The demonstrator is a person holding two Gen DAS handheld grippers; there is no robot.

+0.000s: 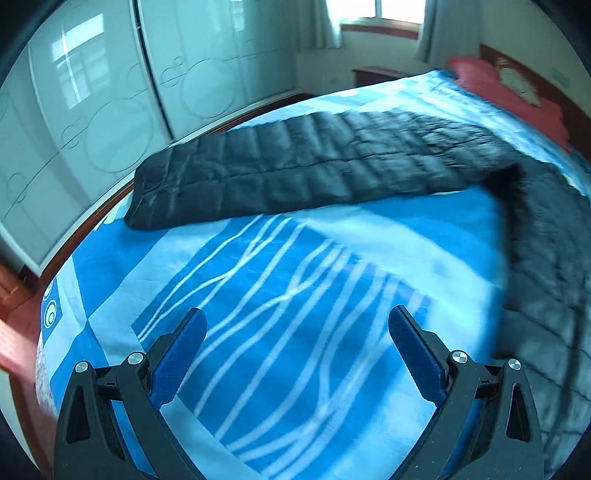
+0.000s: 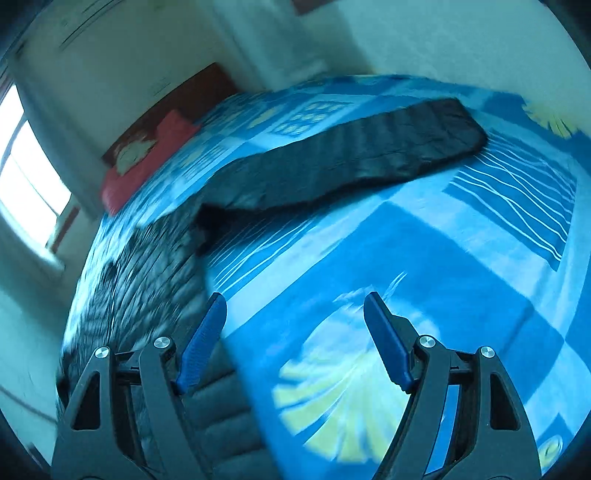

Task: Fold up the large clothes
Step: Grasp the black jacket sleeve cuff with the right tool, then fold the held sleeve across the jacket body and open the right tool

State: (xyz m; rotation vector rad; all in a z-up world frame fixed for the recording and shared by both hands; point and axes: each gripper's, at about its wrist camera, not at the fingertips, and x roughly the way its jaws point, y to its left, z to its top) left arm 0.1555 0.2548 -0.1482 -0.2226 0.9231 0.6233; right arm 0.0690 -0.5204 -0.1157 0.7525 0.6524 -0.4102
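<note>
In the left wrist view, the left gripper (image 1: 297, 325), black with blue ribbed pads, stands with its jaws spread wide and nothing between them, hanging over the blue bedsheet with white wavy lines and pale blue patches (image 1: 295, 295). In the right wrist view, the right gripper (image 2: 295, 314), of the same make, also has its jaws apart with nothing held; its left pad (image 2: 203, 347) shows against the near edge of the garment, but whether it touches the cloth cannot be told.

The task's thing is a large black quilted down coat (image 1: 314, 162) spread on the bed. From the left wrist camera, one long quilted part of it lies flat across the middle of the bed, reaching left almost to the bed's edge, while the rest runs down the right side toward the camera. From the right wrist camera the same coat (image 2: 351, 155) stretches across the far middle, and its other part (image 2: 147, 277) lies near left, blurred.

Farther off, a red pillow (image 1: 509, 85) lies at the head of the bed. Beyond the bed's left side stands a white glossy sliding-door wardrobe with circle patterns (image 1: 110, 92), and a curtained window (image 1: 388, 11) is at the far wall.
</note>
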